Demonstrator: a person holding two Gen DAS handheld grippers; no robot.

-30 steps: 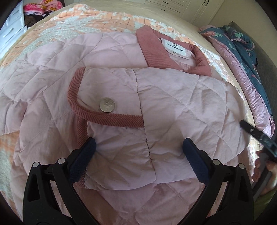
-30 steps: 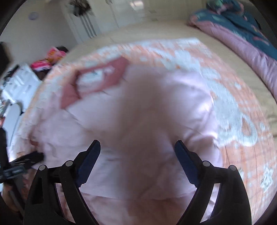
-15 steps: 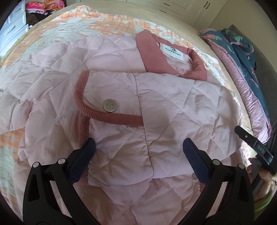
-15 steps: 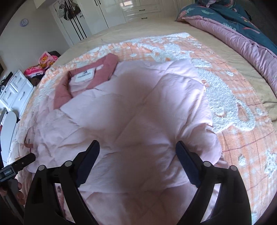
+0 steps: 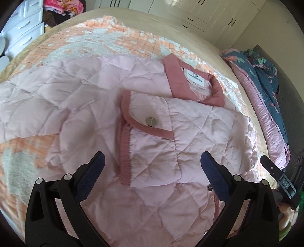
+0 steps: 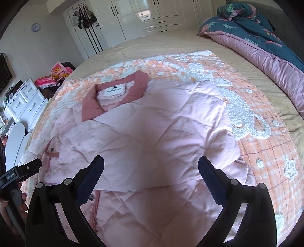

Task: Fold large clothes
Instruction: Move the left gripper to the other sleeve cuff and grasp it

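The jacket (image 5: 190, 136) is matt quilted pink cloth with ribbed corduroy trim (image 5: 125, 144) and a shiny metal snap (image 5: 151, 121); the blanket (image 6: 247, 117) looks fuzzy.

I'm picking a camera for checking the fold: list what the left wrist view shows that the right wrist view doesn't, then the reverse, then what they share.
Left wrist only: the jacket's unfolded sleeve spread over the blanket, and the cuff with its snap seen clearly.

Right wrist only: the wall clock, the hanging bags, and the jacket's folded right edge.

Both: the pink jacket, its collar and label, the duvet, the white drawers, and open, empty jaws.
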